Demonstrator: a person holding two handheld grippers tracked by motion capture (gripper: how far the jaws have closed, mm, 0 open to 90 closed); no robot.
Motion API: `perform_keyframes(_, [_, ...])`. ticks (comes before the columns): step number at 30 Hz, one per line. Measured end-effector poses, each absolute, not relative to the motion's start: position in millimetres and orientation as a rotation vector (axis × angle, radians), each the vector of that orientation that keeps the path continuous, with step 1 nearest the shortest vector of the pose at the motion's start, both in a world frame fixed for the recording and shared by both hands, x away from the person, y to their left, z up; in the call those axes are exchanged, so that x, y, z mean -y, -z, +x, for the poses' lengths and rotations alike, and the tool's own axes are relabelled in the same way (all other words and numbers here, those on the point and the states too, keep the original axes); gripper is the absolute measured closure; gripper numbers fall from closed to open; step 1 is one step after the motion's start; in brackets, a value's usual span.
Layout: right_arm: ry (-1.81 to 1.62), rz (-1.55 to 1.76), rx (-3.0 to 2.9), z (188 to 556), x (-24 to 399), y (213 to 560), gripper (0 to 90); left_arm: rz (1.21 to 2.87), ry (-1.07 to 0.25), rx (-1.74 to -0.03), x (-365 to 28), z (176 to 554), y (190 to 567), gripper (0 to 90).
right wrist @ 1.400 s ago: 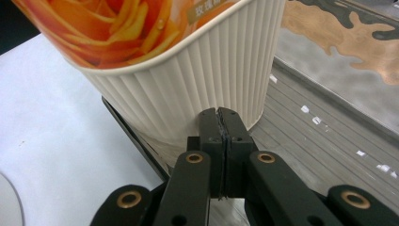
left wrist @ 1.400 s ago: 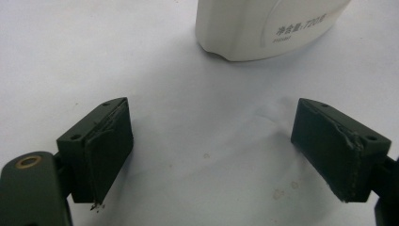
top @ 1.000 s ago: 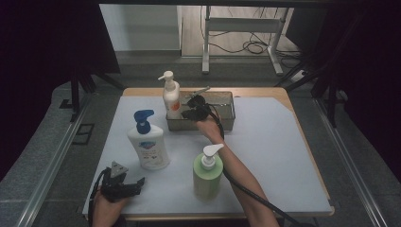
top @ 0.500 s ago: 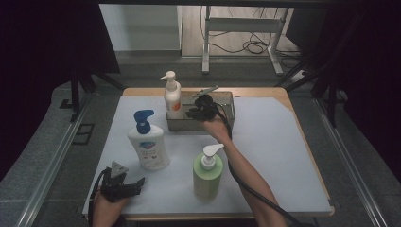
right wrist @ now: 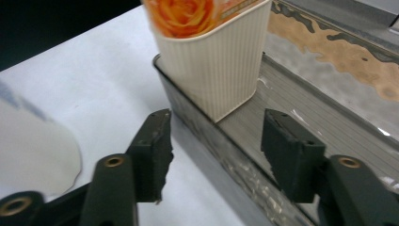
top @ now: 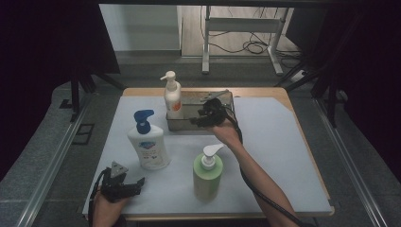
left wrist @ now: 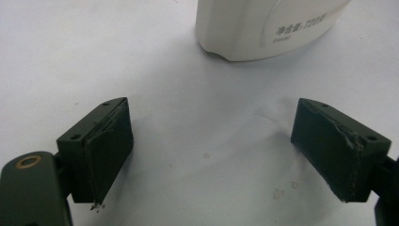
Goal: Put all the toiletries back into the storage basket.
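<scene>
A cream pump bottle with an orange rose label [top: 172, 99] stands upright in the left end of a metal tray [top: 182, 124] at the back of the table. My right gripper [top: 195, 122] hovers at the tray's front wall, just right of that bottle. Its jaws have just been opening and grip nothing. In the right gripper view the bottle [right wrist: 211, 61] stands a short way ahead of the right gripper [right wrist: 216, 150], with the tray [right wrist: 329, 70] wall running under the gap. My left gripper [top: 138, 184] rests open at the front left. The left gripper [left wrist: 228, 150] is empty.
A white bottle with a blue pump [top: 149, 144] stands left of centre; its base [left wrist: 263, 28] is just ahead of the left jaws. A green bottle with a white pump [top: 207, 172] stands near the front edge, beside my right forearm. A white mat [top: 283, 142] covers the table.
My right gripper has drawn back to the right from the orange-labelled bottle, and its jaws have spread apart. The bottle stays upright in the tray. The left hand has not moved.
</scene>
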State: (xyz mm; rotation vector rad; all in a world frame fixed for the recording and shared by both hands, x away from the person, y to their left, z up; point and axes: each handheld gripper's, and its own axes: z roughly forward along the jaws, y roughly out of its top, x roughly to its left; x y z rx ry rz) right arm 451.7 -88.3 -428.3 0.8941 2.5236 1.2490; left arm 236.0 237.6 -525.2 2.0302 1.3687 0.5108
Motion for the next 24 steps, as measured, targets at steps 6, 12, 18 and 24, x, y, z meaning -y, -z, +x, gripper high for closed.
perform_keyframes(6, [-1.245, 0.850, -2.516, 437, 99, 424, 28.4, 2.032, -0.510, -1.369, -238, 236, 525, 12.8])
perform_keyframes(12, [-1.233, 0.827, -2.509, 425, 111, 422, 21.8, 2.031, -0.511, -1.369, -238, 236, 525, 12.8])
perform_keyframes(18, [-1.202, 0.815, -2.520, 414, 129, 424, 15.5, 2.031, -0.511, -1.369, -238, 236, 525, 12.8])
perform_keyframes(24, [-1.206, 0.812, -2.525, 406, 142, 424, 13.9, 2.031, -0.510, -1.370, -238, 236, 525, 12.8])
